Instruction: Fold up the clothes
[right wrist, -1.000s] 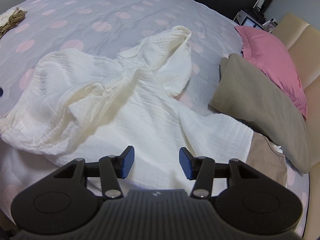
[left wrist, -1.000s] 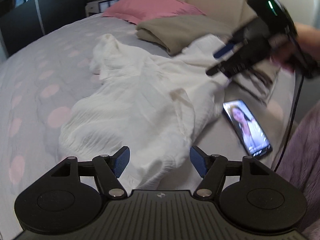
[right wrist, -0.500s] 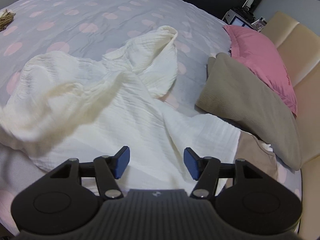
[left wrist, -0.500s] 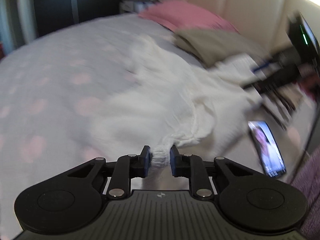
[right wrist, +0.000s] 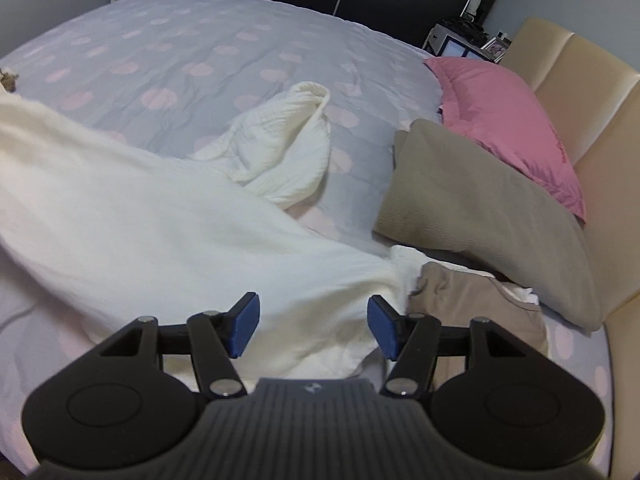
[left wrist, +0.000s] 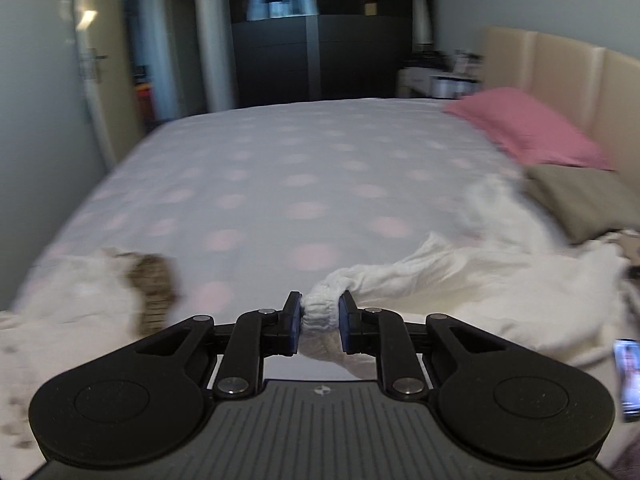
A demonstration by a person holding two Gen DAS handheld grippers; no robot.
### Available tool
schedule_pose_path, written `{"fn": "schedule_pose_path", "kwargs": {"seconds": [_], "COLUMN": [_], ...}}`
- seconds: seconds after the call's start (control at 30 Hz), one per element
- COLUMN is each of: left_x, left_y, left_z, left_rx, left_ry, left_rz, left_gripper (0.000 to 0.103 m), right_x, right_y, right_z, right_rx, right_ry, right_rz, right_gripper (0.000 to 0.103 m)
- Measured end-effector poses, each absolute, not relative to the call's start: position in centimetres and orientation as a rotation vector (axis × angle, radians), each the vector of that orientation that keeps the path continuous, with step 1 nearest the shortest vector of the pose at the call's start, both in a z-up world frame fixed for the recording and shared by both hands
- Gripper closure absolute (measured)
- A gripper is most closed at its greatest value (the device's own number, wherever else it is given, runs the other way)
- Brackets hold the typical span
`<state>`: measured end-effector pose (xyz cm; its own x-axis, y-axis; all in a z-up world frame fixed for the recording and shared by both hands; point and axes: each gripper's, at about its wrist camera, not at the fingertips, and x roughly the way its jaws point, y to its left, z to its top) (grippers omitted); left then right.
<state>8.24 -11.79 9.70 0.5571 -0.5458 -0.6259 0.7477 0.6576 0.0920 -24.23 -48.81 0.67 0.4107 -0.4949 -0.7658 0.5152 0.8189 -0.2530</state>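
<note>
Left claw [left wrist: 319,322] pinches garment [right wrist: 168,240] cuff; cloth trails right.
Right claw [right wrist: 313,326] released, poised above the near hem.

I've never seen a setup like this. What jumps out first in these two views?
The left tool is clamped on the bunched elastic cuff of a white garment, which trails right across the polka-dot bedspread. The right tool hangs open over the same garment's other end, near a taupe pillow and a pink pillow by the headboard.

Both tongs [left wrist: 319,322] [right wrist: 313,328] are black, with blue pads, silver screws and ribbed grey bodies.
</note>
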Motion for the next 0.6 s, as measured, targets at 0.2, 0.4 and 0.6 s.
{"fn": "schedule_pose_path", "kwargs": {"seconds": [0.2, 0.4, 0.6], "left_x": [13.8, 17.1, 18.4], "left_y": [-7.2, -5.1, -4.0], "left_z": [9.2, 6.8, 4.6], "left_rx": [0.359, 0.353, 0.349], "left_ry": [0.634, 0.686, 0.729], "left_rz": [-0.543, -0.470, -0.471], "left_gripper": [0.087, 0.087, 0.086], "right_x": [-22.9, -21.1, -20.2], "right_y": [-48.7, -48.9, -50.1], "right_z": [0.0, -1.2, -3.5], "right_rx": [0.038, 0.105, 0.157], "right_ry": [0.982, 0.993, 1.059], "right_rz": [-0.607, -0.534, -0.534], "right_gripper": [0.040, 0.040, 0.041]}}
